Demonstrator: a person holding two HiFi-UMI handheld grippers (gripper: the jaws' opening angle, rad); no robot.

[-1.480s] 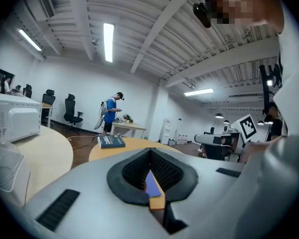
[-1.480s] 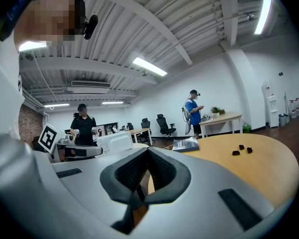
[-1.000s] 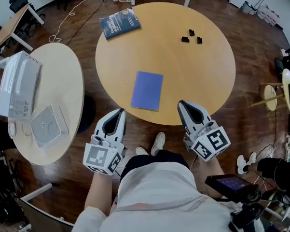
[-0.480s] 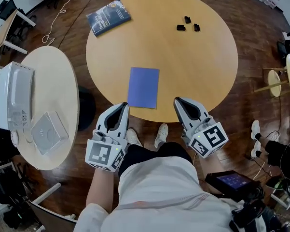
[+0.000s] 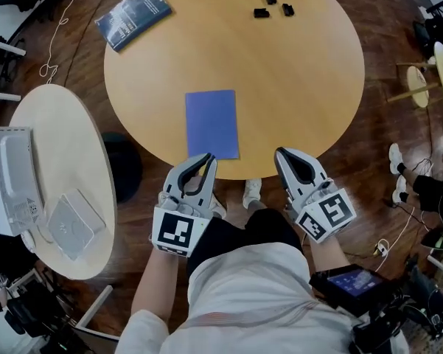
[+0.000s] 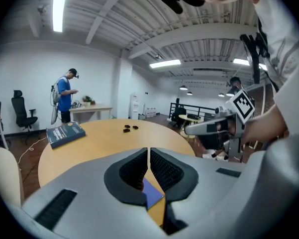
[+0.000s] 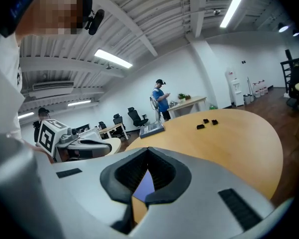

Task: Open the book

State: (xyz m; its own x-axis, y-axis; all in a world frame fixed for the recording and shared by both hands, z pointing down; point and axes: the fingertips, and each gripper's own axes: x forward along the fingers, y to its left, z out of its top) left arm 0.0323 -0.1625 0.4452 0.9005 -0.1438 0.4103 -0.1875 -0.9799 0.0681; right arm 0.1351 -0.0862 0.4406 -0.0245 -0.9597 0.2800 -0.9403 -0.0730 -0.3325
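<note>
**Two shut grippers at the near edge of a round table, with a closed blue book in front of them**

Seen from the head camera, a round wooden table [image 5: 309, 87] fills the upper part of the view. A thin blue book [image 5: 211, 123] lies flat and closed on it, close to the near rim and a little left of centre, with its long sides pointing away from the person.

The left gripper [image 5: 205, 158] is held over the near rim, and its tip sits right at the book's near edge. Whether it touches the cover cannot be told. In the left gripper view its two jaws are pressed together, with only a hairline slit between them and nothing held. A corner of the blue cover shows just below them.

The right gripper [image 5: 282, 153] reaches the table rim to the right of the book and is apart from it. In the right gripper view its jaws meet at the tips and grip nothing.

A second, dark book [image 5: 133, 16] with a printed cover lies closed at the far left edge of the table. Three small black pieces [image 5: 273, 8] sit together on the far side, well apart from both books.

To the left stands a pale side table [image 5: 66, 135] that carries two white devices [image 5: 11, 179]. The floor is dark wood.
</note>
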